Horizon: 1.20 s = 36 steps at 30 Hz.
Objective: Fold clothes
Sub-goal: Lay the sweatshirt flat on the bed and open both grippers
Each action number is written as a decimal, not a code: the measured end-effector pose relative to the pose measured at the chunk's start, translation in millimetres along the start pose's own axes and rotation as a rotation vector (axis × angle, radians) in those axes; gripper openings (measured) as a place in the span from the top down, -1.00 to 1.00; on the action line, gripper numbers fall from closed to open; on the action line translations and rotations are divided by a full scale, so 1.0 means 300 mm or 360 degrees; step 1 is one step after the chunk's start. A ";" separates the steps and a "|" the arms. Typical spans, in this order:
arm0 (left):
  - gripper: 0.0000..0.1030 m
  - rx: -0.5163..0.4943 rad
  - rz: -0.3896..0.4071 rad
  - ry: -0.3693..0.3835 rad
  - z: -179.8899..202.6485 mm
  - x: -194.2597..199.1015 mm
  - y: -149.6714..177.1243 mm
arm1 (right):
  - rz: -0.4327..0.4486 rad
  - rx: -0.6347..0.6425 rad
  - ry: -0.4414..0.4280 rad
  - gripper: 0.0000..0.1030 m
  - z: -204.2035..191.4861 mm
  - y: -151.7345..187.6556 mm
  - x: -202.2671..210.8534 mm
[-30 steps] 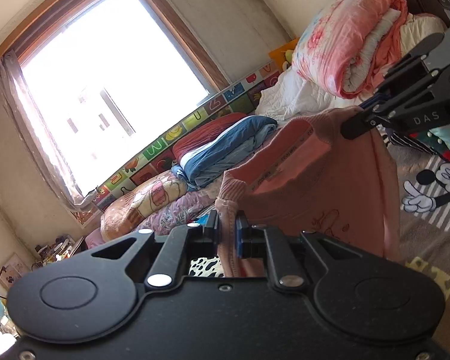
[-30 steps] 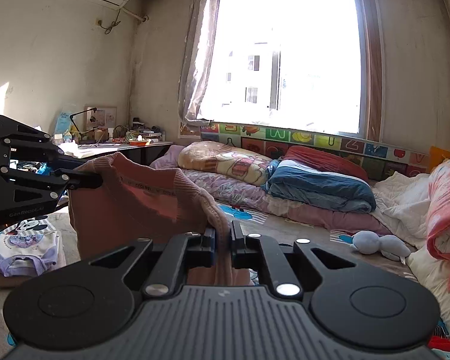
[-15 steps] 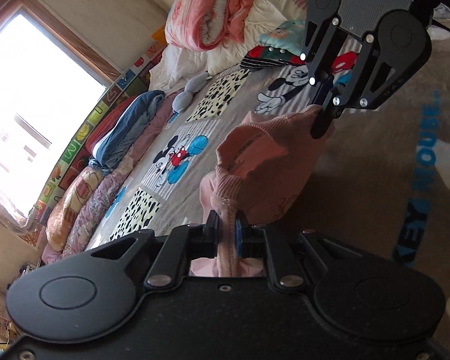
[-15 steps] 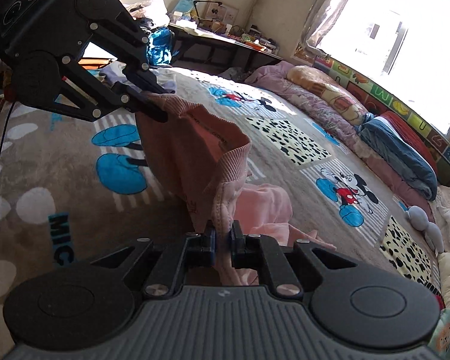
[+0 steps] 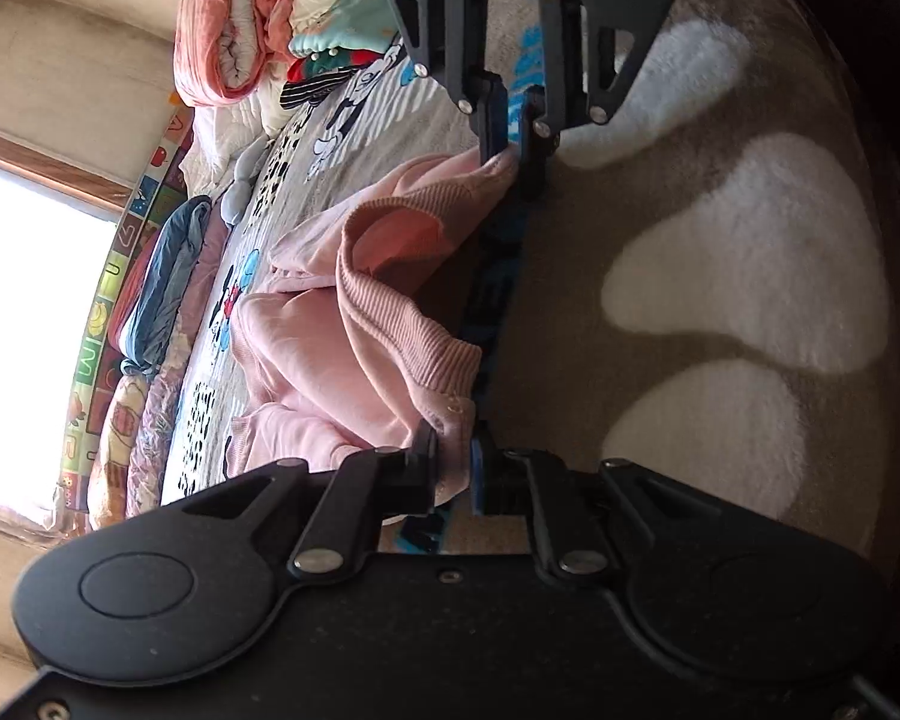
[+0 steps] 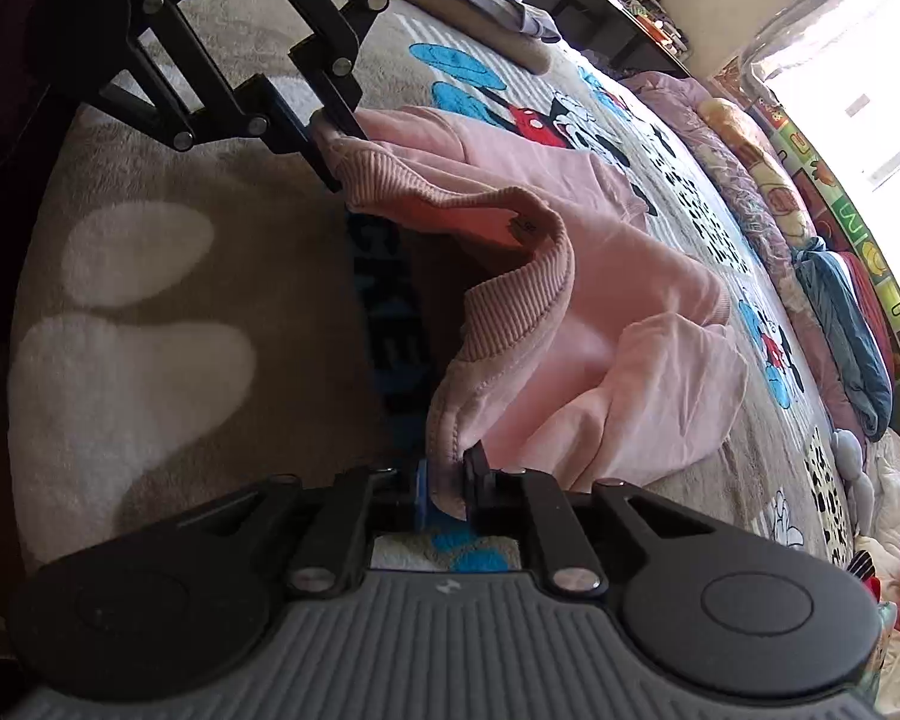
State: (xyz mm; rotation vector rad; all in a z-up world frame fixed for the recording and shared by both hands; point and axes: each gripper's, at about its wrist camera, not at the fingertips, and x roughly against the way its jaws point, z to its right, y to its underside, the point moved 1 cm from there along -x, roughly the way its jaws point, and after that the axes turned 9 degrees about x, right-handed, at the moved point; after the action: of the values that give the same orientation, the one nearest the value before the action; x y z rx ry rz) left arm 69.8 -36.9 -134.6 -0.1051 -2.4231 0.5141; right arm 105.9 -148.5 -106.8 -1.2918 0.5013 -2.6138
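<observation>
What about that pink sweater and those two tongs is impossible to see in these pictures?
- Pink sweater: its front and any print stay hidden in both views, bunched under its own folds.
- Right tongs: in the right wrist view the cloth covers the pads, so whether they press it is unclear; their jaws have just been opening.
- Left tongs: handle and hand cut off by the bottom edge.
- Window: overexposed, nothing visible outside.

Blanket lettering (image 6: 397, 324) partly hidden beneath pink sweater (image 6: 600, 324).

Bedding crowds a cartoon-mouse blanket (image 6: 150, 276)

A blue quilt (image 6: 852, 330) lies folded at the blanket's window-side edge; a grey plush toy (image 6: 855, 468) rests just beside it.
</observation>
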 end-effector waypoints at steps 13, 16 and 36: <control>0.29 0.1011 -0.0111 0.0119 -0.141 0.084 0.052 | 0.0016 -0.0007 0.0202 0.25 -0.057 0.028 0.148; 0.19 0.1722 -0.0154 0.0207 -0.242 0.063 0.105 | 0.0048 -0.0200 0.0184 0.23 -0.026 0.001 0.143; 0.20 0.3676 -0.0064 0.0403 -0.187 -0.021 0.342 | 0.0814 -0.3087 -0.0211 -0.11 -0.013 0.464 -0.050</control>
State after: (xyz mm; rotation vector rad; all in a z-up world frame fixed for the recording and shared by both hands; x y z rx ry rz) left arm 103.9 75.0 -138.2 0.7459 -0.4245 2.4679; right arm 114.0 -271.8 -172.4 -1.0811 3.0217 -0.9797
